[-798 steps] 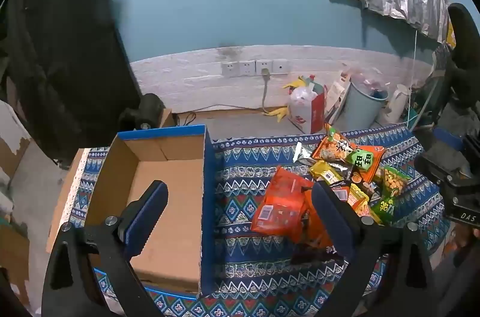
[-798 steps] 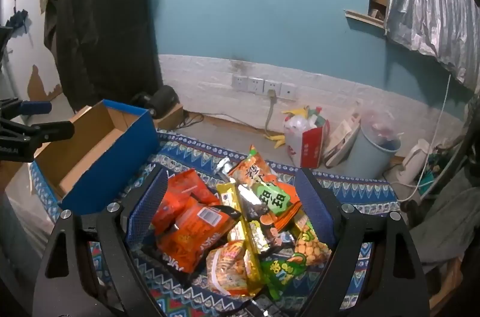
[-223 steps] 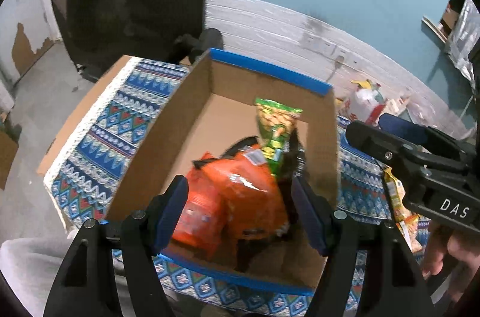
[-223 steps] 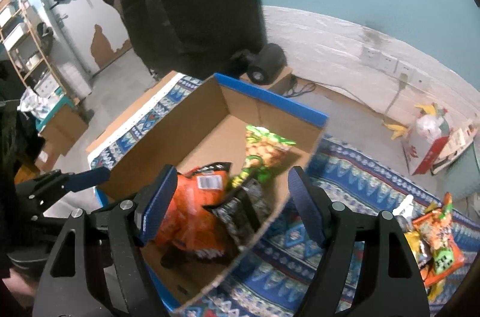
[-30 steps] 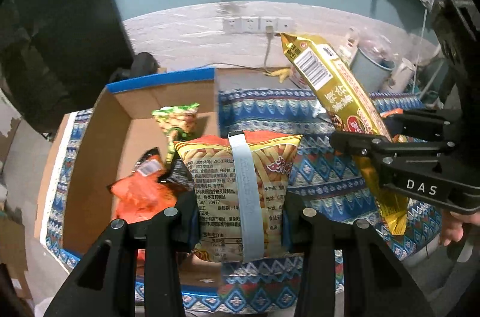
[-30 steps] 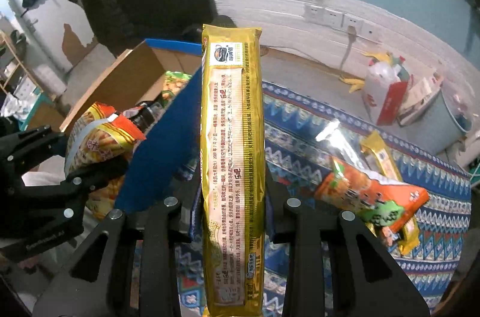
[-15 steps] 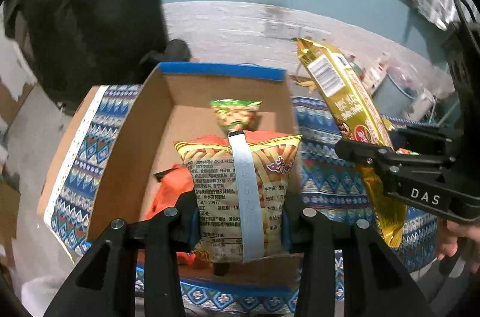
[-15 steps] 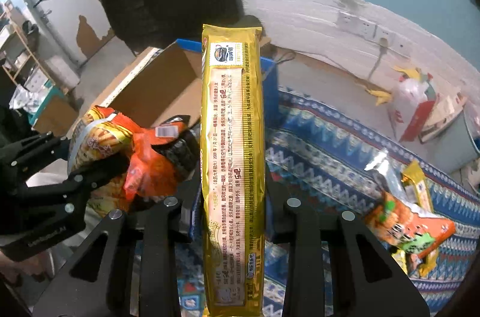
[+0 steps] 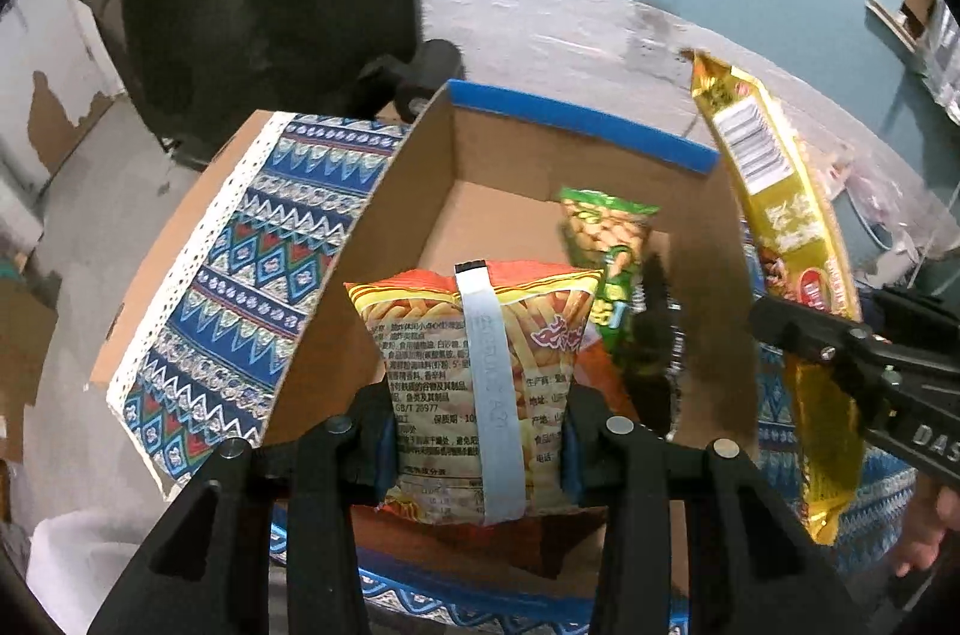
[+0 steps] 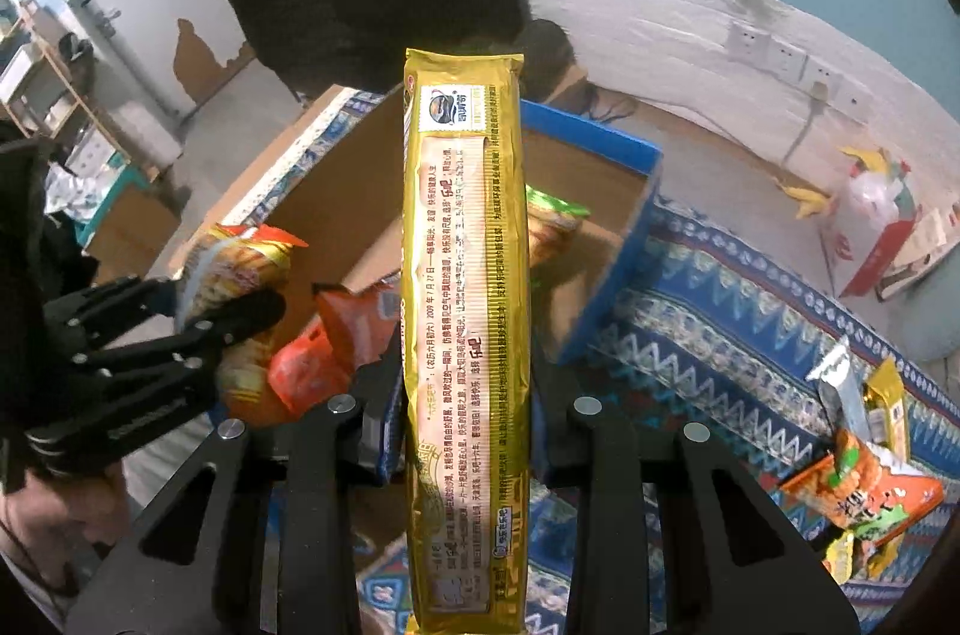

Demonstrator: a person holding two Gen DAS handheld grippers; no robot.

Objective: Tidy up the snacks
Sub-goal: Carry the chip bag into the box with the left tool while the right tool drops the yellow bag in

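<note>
The patterned blue tablecloth [image 9: 240, 275] covers the table, and on it stands the cardboard box [image 9: 372, 239] with its blue rim, now filling the middle of the left wrist view where a second ago it sat off to the left. Both hands have swung across toward it since then: from the right wrist camera the box has come round from the far left to lie right behind the held packet.

The long gold biscuit packet [image 10: 465, 335] stands upright, clamped between the fingers of the right gripper [image 10: 465, 389], just beside the box's near right corner, as before. The left gripper [image 9: 477, 431] is closed on the orange fries bag [image 9: 474, 383], which hangs over the open box, above the orange bags [image 10: 312, 365] already inside. A green peanut bag [image 9: 606, 239] leans against the far inner wall. Further right on the cloth a few loose snacks [image 10: 864, 485] lie well apart from the box.
</note>
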